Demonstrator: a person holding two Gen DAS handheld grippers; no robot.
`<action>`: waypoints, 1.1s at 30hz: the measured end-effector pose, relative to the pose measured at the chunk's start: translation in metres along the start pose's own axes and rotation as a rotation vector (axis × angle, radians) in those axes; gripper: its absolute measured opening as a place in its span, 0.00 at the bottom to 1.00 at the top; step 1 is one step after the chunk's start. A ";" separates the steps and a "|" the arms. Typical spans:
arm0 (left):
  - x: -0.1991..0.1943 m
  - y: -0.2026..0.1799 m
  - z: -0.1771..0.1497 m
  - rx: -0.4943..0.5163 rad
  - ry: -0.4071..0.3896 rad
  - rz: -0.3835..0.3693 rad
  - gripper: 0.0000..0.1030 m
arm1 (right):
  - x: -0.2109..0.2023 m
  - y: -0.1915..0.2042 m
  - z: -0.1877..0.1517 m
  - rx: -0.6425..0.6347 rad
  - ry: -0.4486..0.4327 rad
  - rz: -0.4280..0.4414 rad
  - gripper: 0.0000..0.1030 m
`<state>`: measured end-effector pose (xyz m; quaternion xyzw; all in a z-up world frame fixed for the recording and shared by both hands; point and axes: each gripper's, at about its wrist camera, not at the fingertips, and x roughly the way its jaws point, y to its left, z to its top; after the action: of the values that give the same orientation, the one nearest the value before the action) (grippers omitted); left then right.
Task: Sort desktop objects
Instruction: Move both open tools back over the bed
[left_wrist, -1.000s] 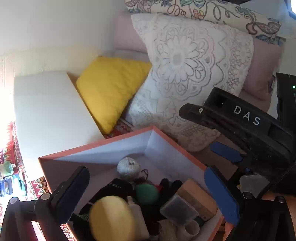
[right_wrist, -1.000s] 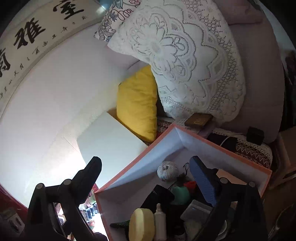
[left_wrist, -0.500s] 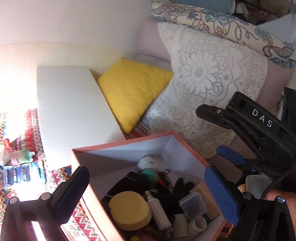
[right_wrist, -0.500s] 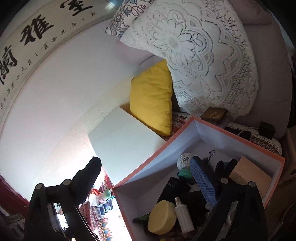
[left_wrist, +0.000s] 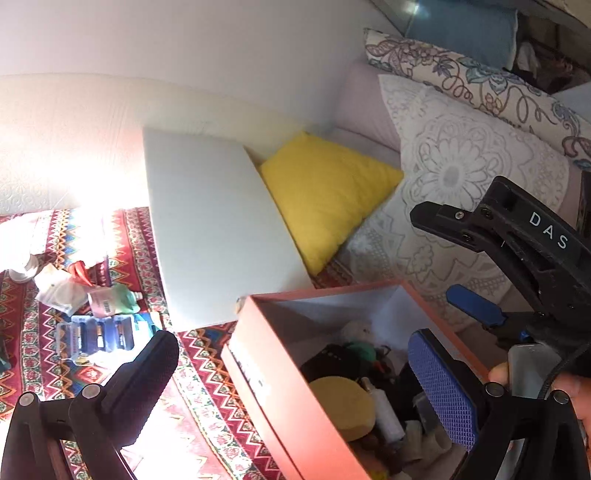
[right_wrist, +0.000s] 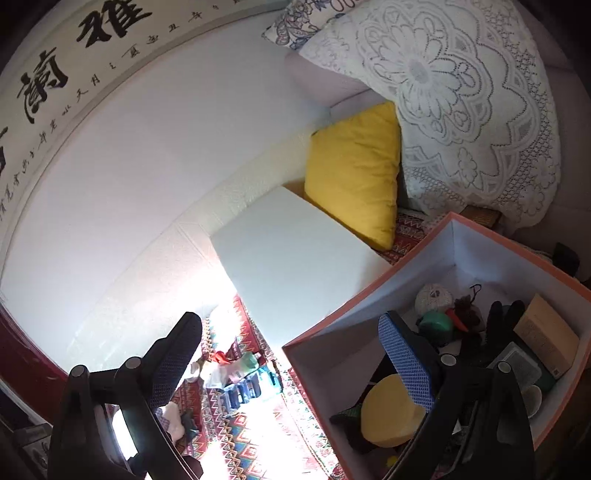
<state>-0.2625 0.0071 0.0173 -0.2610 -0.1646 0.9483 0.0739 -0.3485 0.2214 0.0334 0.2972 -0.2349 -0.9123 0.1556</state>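
Clutter fills an orange-rimmed box (left_wrist: 295, 402) at the lower right of the left wrist frame: a round yellow sponge (left_wrist: 343, 404), a small white bottle (left_wrist: 384, 413), a ball of string (right_wrist: 434, 300), a green ball (right_wrist: 436, 328), a tan carton (right_wrist: 546, 334) and dark items that cannot be told apart. The left gripper (left_wrist: 295, 384) is seen spread wide at the bottom of its frame, with nothing held between its fingers; one finger lies over the patterned red cloth (left_wrist: 207, 365), the blue-padded one over the box. The right gripper (right_wrist: 291, 362) is likewise wide open and empty, its blue pad over the box's near corner and its dark finger at the lower left. In the left wrist view it appears at the right edge, black and marked "DAS", gripped by a hand (left_wrist: 569, 391). On the cloth at the left, a blister pack of batteries (left_wrist: 99, 334), a green pouch (left_wrist: 114, 301) and crumpled wrappers are scattered. A white board (left_wrist: 214, 229) lies at centre frame, beside a yellow cushion (left_wrist: 325, 195) and a lace pillow (left_wrist: 461, 177).
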 end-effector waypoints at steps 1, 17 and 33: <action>-0.002 0.006 0.000 -0.008 -0.001 0.006 0.99 | 0.002 0.006 -0.003 -0.009 0.006 0.004 0.95; -0.006 0.098 -0.024 -0.136 0.038 0.104 0.99 | 0.067 0.076 -0.052 -0.129 0.180 0.048 0.96; 0.001 0.160 -0.052 -0.221 0.079 0.187 0.99 | 0.122 0.095 -0.092 -0.142 0.337 0.069 0.96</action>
<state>-0.2450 -0.1284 -0.0809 -0.3187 -0.2401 0.9162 -0.0376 -0.3728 0.0593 -0.0400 0.4257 -0.1505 -0.8581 0.2446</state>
